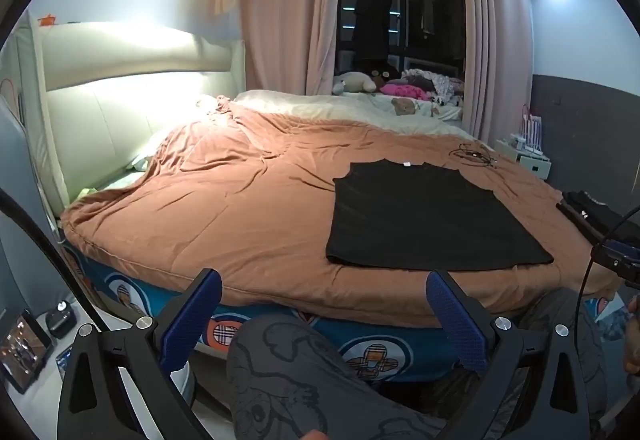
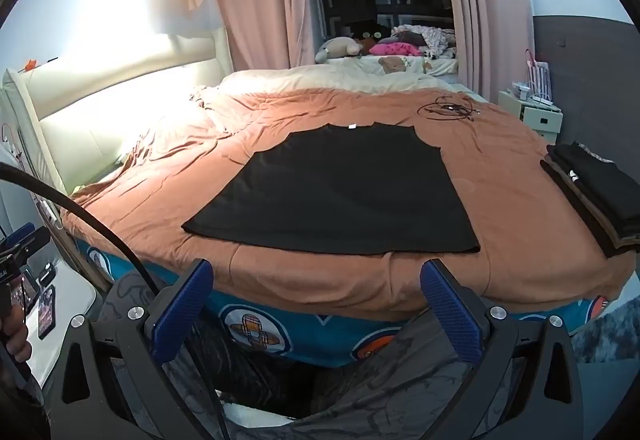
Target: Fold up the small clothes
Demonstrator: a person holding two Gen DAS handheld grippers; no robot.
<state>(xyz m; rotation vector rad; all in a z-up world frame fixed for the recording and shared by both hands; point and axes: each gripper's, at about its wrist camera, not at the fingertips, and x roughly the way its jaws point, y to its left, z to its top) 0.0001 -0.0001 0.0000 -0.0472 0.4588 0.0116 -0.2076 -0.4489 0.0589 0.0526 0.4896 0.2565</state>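
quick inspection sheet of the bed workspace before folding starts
surface: brown blanket, wrinkled, covering the bed
job's things: black shirt spread flat near the front edge; folded dark stack at the right edge
clutter: soft toys and pink clothes at the far end
grippers: left gripper and right gripper open, holding nothing
cables: loose black cable beyond the shirt
surroundings: curtains, dark window, white bedside cabinet

A wide bed is covered by a rumpled brown quilt, with a cream blanket past it at the far side. A black garment lies flat near the front edge. A stack of folded dark clothes sits at the right edge, and tangled black cables lie farther back.
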